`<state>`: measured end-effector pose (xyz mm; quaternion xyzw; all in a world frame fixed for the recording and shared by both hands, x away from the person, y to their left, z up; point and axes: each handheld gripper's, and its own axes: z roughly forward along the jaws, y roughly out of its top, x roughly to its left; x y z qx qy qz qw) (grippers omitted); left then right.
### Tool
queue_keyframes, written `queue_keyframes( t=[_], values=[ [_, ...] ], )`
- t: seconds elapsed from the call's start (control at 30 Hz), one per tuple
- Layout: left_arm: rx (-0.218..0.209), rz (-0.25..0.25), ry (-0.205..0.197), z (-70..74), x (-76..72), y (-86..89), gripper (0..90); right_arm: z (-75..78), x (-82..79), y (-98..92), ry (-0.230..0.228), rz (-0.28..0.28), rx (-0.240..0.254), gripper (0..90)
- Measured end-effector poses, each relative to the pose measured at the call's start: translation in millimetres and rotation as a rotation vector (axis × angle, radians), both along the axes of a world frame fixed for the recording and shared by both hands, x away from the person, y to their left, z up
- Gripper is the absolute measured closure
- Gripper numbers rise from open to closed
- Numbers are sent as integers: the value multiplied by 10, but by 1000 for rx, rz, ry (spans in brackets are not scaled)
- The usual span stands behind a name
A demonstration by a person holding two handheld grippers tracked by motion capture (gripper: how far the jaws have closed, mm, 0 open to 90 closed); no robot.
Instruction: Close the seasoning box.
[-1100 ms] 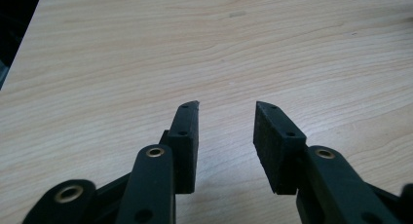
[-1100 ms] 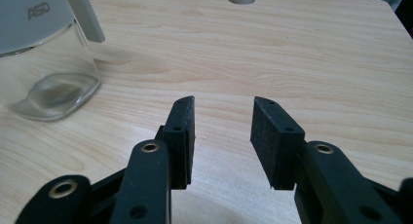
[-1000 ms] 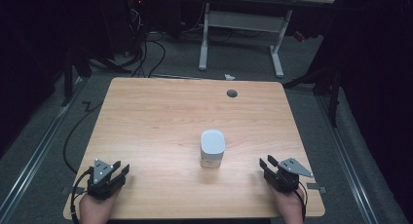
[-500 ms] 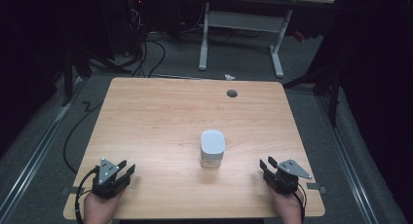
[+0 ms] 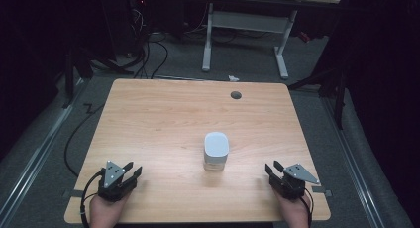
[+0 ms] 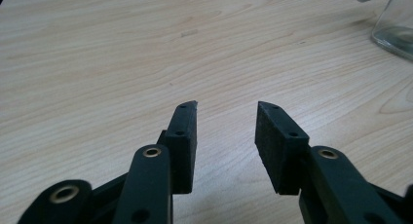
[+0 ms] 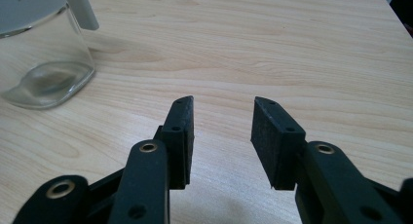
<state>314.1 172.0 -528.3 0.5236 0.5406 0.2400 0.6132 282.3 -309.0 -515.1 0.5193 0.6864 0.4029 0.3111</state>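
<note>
1. While a clear glass jar (image 5: 216, 152) with a white lid is standing at table (image 5: 163, 119) centre, both grippers are resting released.
2. Left gripper (image 5: 132, 170) is sitting at seven o'clock, gripping nothing.
3. Right gripper (image 5: 271, 169) is sitting at five o'clock, gripping nothing.

high view: above, looking forward-down on table (image 5: 163, 119) | gripper views: low, close over tabletop | shared: glass jar (image 5: 216, 151)
</note>
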Motion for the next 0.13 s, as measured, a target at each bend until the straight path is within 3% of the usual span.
queue_keyframes(
  t=[0.13],
  values=[
    [-8,-5,3,10,-25,55,601,-11,13,29,7,0,-12,601]
  ],
)
